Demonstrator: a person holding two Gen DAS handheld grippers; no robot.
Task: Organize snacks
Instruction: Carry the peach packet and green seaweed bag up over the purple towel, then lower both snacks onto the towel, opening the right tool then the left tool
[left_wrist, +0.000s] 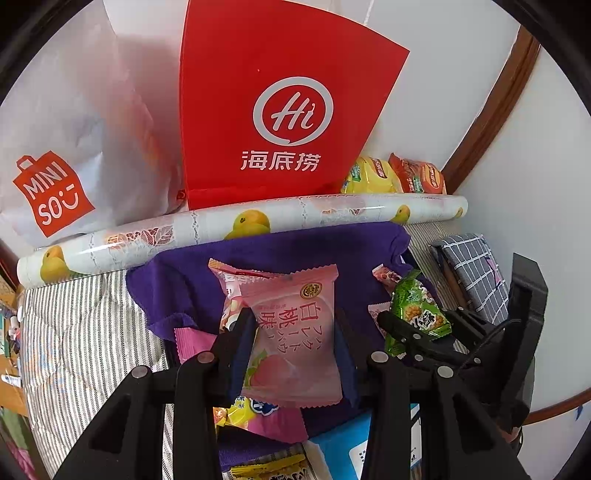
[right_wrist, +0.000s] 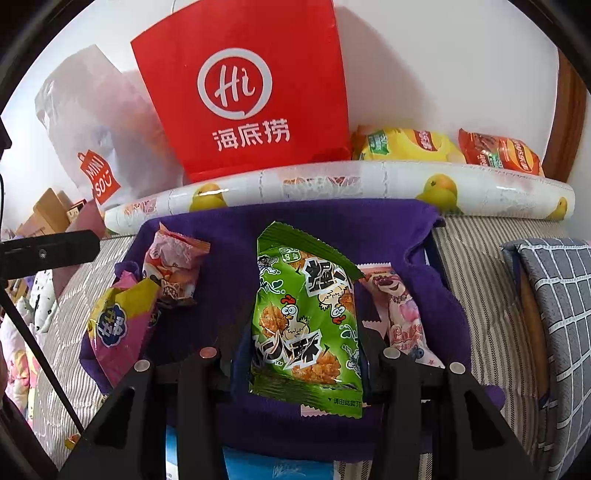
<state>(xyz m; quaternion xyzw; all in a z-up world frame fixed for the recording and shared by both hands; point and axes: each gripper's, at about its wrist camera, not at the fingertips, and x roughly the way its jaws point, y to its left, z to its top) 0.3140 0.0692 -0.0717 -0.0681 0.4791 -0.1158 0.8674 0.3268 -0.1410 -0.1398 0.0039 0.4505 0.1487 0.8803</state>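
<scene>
Over purple cloth (left_wrist: 258, 251), left fingers (left_wrist: 240, 325) grip pink packet (left_wrist: 291, 332), right fingers (right_wrist: 369, 343) grip green packet (right_wrist: 306, 314).

Left gripper (left_wrist: 295, 332) clamped, angled downward; right gripper (right_wrist: 303, 343) clamped, angled downward.

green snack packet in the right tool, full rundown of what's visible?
The green snack packet is a glossy plastic pillow pack with zigzag-crimped ends, printed with cartoon chickens, fried-looking golden pieces and bold black-and-white characters. It looks sealed and a little creased. It stands roughly upright, top tilted slightly left, pinched at both side edges by the right tool, which is shut on it. It is held up over the purple cloth; its right edge overlaps a pink bear-print packet behind it. The left wrist view shows it too.
</scene>
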